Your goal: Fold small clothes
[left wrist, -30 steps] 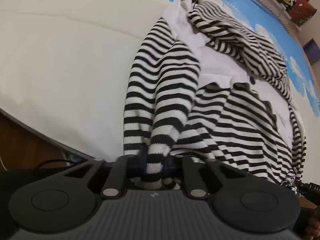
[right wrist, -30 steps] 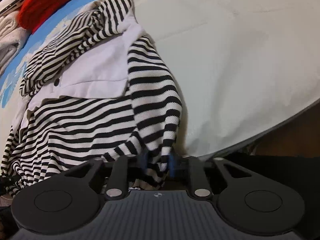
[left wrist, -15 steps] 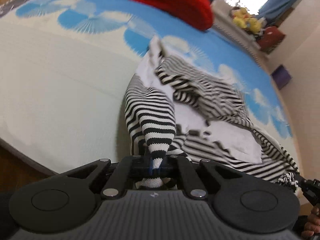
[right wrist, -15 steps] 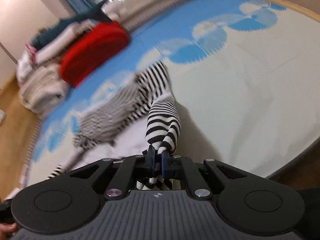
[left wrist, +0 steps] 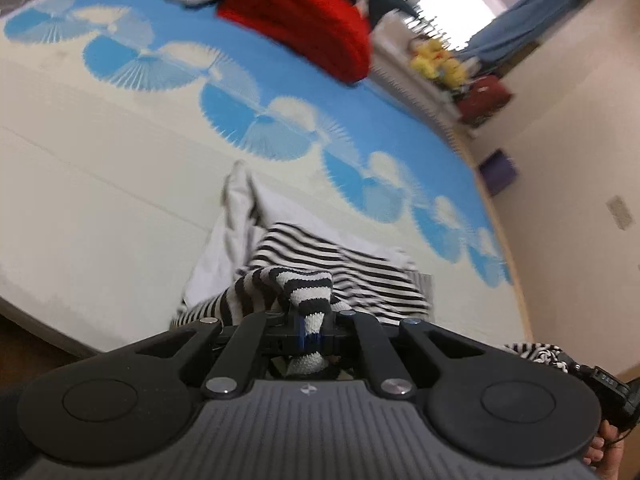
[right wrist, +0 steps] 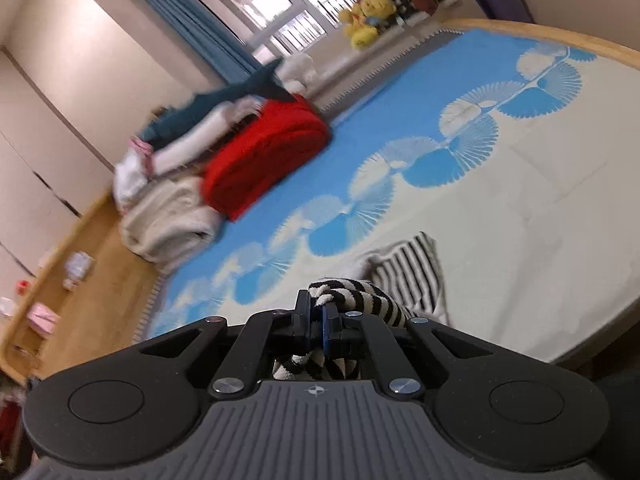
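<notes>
A small black-and-white striped garment (left wrist: 320, 264) with white panels lies partly on the cream and blue mat (left wrist: 120, 184). My left gripper (left wrist: 310, 326) is shut on a striped knit edge of it, and the cloth hangs down from the jaws to the mat. My right gripper (right wrist: 316, 320) is shut on another striped edge (right wrist: 360, 296) of the same garment. A striped and white part (right wrist: 412, 272) trails beyond it on the mat. Both views are blurred by motion.
A red folded blanket (left wrist: 300, 20) and a pile of pale bedding (right wrist: 168, 216) sit at the mat's far side. Yellow plush toys (right wrist: 364, 16) lie near the window. The wooden floor (right wrist: 80, 280) borders the mat. A person's hand (left wrist: 604, 452) shows at the lower right of the left wrist view.
Both grippers have risen with the garment's edges held, lifting it off the mat. The views tilted up from the flat garment to the room beyond.
</notes>
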A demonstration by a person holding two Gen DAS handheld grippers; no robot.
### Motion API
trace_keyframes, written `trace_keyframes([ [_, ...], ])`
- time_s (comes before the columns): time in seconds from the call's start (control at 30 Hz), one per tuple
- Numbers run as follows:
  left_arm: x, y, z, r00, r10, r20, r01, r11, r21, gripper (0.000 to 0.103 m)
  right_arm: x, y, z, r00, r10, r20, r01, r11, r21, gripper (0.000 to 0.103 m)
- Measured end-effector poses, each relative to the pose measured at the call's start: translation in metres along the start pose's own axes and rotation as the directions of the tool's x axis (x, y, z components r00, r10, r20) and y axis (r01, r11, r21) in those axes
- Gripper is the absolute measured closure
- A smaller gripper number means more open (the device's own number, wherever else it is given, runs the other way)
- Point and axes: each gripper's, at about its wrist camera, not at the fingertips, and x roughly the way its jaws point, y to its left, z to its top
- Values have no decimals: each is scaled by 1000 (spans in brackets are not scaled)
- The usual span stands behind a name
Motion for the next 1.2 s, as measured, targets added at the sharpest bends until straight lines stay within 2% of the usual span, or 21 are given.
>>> trace_keyframes([
  [0.2,123,43,86,993,61,-102,-76,987,-141,97,138,-17,48,989,-89,-119,86,996,-28,99],
  [0.27,159,61,111,993,45,-109,-70,970,-232,89,190,-20,70,984,-129,-120,124,991,-45,98],
  [0.3,174,73,120,994,31,-102,-61,952,-300,86,215,-27,81,982,-147,-121,145,989,-29,96],
  [0.37,191,90,124,995,15,-96,-53,912,-407,66,249,-40,92,967,-224,-122,229,973,22,84],
  [0.4,193,95,122,996,16,-90,-53,901,-431,62,258,-45,93,961,-256,-104,260,965,31,81],
  [0.43,191,97,121,995,34,-90,-71,896,-439,62,263,-48,91,958,-275,-77,278,960,20,72],
  [0.47,187,95,123,996,37,-76,-66,905,-419,62,265,-51,85,956,-285,-64,286,958,0,69],
  [0.53,180,83,128,998,3,-57,-21,945,-327,57,272,-56,76,946,-303,-118,303,953,-21,69],
  [0.6,173,70,129,999,-25,-41,15,977,-215,55,270,-50,73,963,-242,-114,237,970,-56,69],
  [0.67,171,57,124,998,-38,-53,33,995,-91,54,273,-34,68,967,-222,-128,196,962,-191,68],
  [0.7,174,49,119,996,-39,-81,36,999,-38,54,274,-26,64,968,-205,-143,164,953,-254,66],
  [0.77,182,40,108,986,-24,-164,29,999,28,49,277,-17,52,966,-143,-215,71,947,-312,53],
  [0.83,195,33,96,973,1,-231,17,997,77,49,284,-11,40,945,-124,-301,13,939,-345,51],
  [0.93,212,23,86,962,32,-273,9,989,150,49,293,2,18,922,-152,-356,-32,887,-460,51],
  [1.0,221,19,84,964,50,-262,-5,986,168,50,300,10,7,911,-166,-377,-52,862,-504,50],
  [1.03,226,19,84,965,57,-255,-14,986,169,55,304,12,2,905,-174,-388,-58,854,-517,50],
  [1.07,229,18,84,968,66,-242,-25,986,167,72,308,15,-2,902,-186,-390,-58,842,-536,50],
  [1.1,232,18,85,971,73,-226,-36,986,165,82,309,19,-4,904,-202,-377,-49,828,-559,51],
  [1.13,233,17,89,974,77,-213,-43,986,160,97,311,22,-6,910,-216,-354,-34,811,-584,54],
  [1.17,232,16,93,978,73,-193,-44,987,154,98,314,23,-5,917,-220,-333,-25,801,-598,77],
  [1.2,230,13,98,986,58,-158,-35,989,142,100,316,26,-4,925,-211,-317,-23,800,-599,95],
])
